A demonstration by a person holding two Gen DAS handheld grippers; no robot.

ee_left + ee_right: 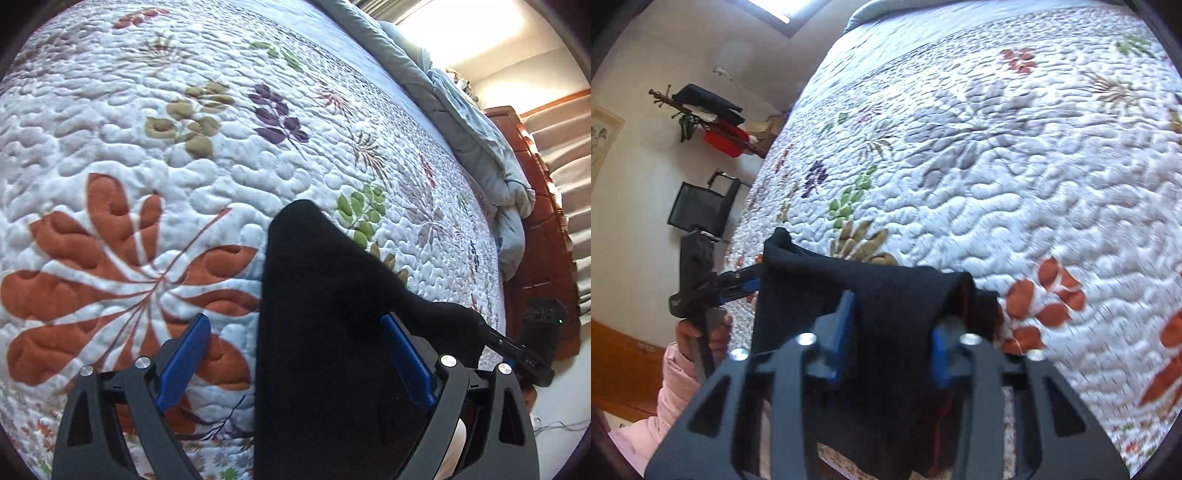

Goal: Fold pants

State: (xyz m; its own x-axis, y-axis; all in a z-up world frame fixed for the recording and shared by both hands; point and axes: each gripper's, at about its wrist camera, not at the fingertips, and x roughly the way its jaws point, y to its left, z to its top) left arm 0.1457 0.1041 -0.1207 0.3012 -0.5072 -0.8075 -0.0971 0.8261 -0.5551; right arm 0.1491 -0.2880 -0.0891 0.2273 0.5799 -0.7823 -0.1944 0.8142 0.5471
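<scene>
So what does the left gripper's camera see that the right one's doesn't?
Only the left wrist view shows the rumpled grey duvet along the bed's far edge and the red-brown headboard. Only the right wrist view shows a coat rack, a black chair and the person's pink sleeve. Both show the black pants over the floral quilt.

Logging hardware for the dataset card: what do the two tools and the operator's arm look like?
Both match: the left tool and right tool have blue finger pads on dark grey, triangular cut-out linkage arms with silver round pivot pins. In the right wrist view, the other tool's black handle is gripped by a bare hand with a pale pink sleeve. No cables or legible markings visible on either tool.
</scene>
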